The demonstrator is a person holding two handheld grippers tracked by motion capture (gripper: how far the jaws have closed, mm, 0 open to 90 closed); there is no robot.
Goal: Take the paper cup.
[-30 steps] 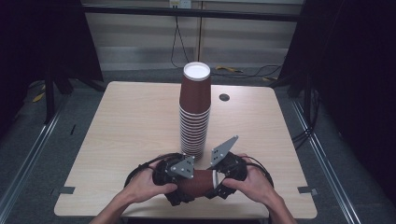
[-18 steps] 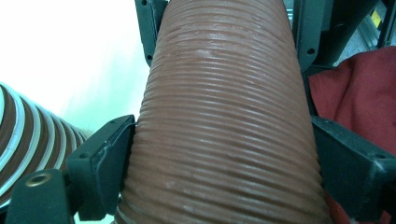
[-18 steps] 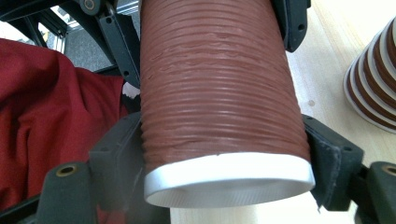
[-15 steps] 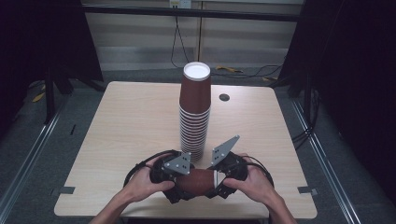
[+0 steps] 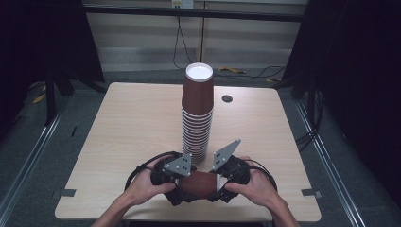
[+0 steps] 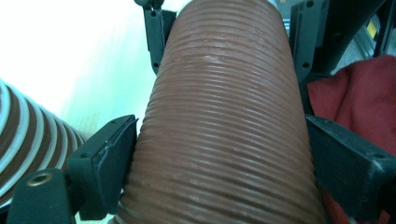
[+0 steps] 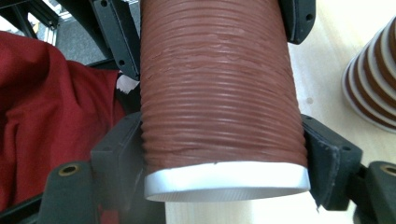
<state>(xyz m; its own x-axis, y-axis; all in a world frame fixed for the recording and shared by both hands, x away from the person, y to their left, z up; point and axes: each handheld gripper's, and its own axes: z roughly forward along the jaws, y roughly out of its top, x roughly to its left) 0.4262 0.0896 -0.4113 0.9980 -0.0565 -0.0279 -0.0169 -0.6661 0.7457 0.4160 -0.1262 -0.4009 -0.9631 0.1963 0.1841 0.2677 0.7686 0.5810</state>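
A brown ribbed paper cup (image 5: 201,183) lies on its side just above the table's front edge, held between both grippers. My left gripper (image 5: 183,182) is shut on its narrow end; in the left gripper view the pads (image 6: 114,154) press on both sides of the cup (image 6: 224,121). My right gripper (image 5: 220,182) is shut on the end with the white rim. In the right gripper view the cup (image 7: 219,93) sits clamped between the fingers (image 7: 327,154). A tall stack of the same cups (image 5: 197,118) stands upright just behind the grippers.
The light wooden table (image 5: 132,118) has a small dark round spot (image 5: 227,98) at the back right. A red cloth (image 7: 46,116) shows below the table's front edge. Dark frames and cables lie on the floor around the table.
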